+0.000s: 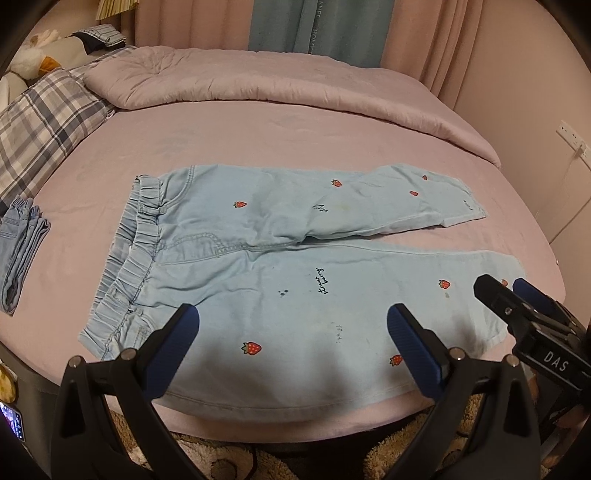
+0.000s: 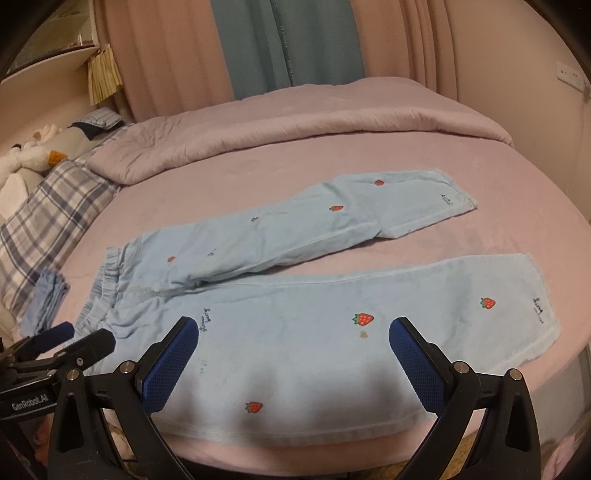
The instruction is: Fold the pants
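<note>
Strawberry-print pants (image 1: 280, 266) spread flat on bed (image 1: 258, 129), legs apart, no fold made. Left tool (image 1: 291, 325) and right tool (image 2: 293, 334) agape, empty, hovering near.

right gripper (image 1: 517, 295) body: "DAS" in white | left gripper (image 2: 77, 338) body: "GenRobot.AI" in white | pants (image 1: 295, 273): dark cursive embroidery on both legs, too small to read | teal curtain (image 1: 314, 26): vertical lettering, illegible

both the left gripper (image 1: 293, 325) and right gripper (image 2: 293, 338) hover side by side, jaws spread wide, holding nothing.
</note>
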Demonstrator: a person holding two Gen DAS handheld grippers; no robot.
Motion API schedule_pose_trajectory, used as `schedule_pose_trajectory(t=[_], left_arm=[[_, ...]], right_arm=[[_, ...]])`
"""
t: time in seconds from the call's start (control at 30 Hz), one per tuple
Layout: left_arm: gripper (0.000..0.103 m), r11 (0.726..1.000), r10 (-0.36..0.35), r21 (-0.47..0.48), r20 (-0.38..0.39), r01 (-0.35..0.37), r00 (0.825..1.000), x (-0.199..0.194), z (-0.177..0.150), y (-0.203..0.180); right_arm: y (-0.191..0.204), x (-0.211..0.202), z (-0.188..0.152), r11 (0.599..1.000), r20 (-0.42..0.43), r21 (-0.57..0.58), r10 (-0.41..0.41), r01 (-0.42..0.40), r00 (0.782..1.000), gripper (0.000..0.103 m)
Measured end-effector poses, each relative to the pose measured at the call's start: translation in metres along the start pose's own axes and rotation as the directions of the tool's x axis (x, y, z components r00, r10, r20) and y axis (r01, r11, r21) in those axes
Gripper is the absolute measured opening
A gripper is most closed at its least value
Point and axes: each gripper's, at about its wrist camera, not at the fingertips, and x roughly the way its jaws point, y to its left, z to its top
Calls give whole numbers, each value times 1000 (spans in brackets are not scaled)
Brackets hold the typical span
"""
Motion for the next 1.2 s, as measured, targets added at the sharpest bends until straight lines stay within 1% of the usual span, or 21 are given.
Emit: schedule_pose_trajectory(t=[0.6,0.77,1.2], left_arm=[[100,1000,-1,4,1,1,1000,0,-2,0],[100,1000,-19,-10,-11,18,1000,1,-1,2],[100,1000,-24,-10,-14,24,1000,1,-2,5]], right_arm=[[0,0,-3,1000,-4,6,-16,16,1000,103],[0,-1,-3,1000,-4,8,-25,25,1000,103],[0,-1,-3,1000,-7,11,-28,28,1000,103]])
